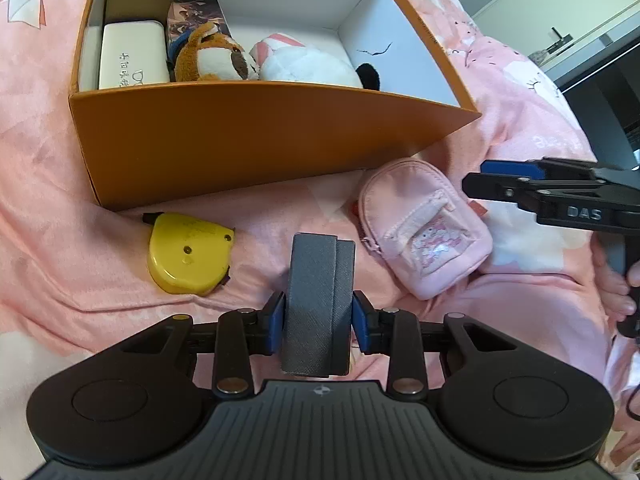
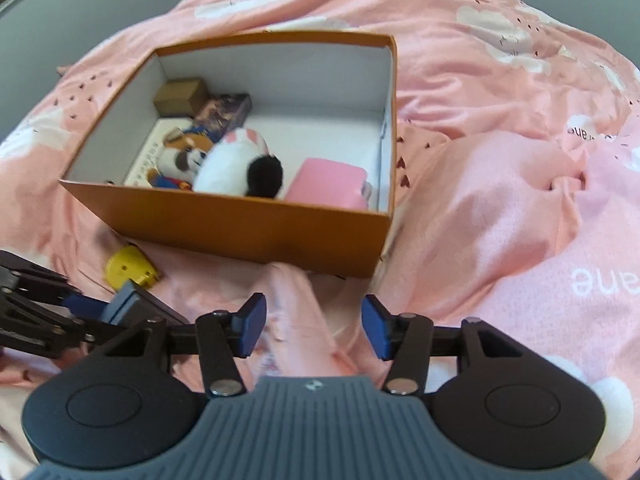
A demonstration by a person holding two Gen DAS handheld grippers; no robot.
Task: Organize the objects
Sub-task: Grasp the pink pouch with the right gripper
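Grey case [image 1: 318, 300] clamped in left hand-held gripper [image 1: 319, 322]; right hand-held gripper [image 2: 313, 326] jaws apart, empty, over pink pouch [image 1: 424, 228]; orange box [image 1: 256, 136] ahead, yellow tape measure [image 1: 186, 254] left, on bed

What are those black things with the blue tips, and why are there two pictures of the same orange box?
They are tongs, and a person holds one in each hand. Each has a small camera looking along its tips, so you get two pictures: one from the left tongs, one from the right tongs. Both look down at a bed with a pink blanket. The orange box holds soft toys and small boxes. Outside it lie a yellow tape measure and a little pink backpack. The left tongs squeeze a grey case. The right tongs are open over the backpack, not squeezing it.
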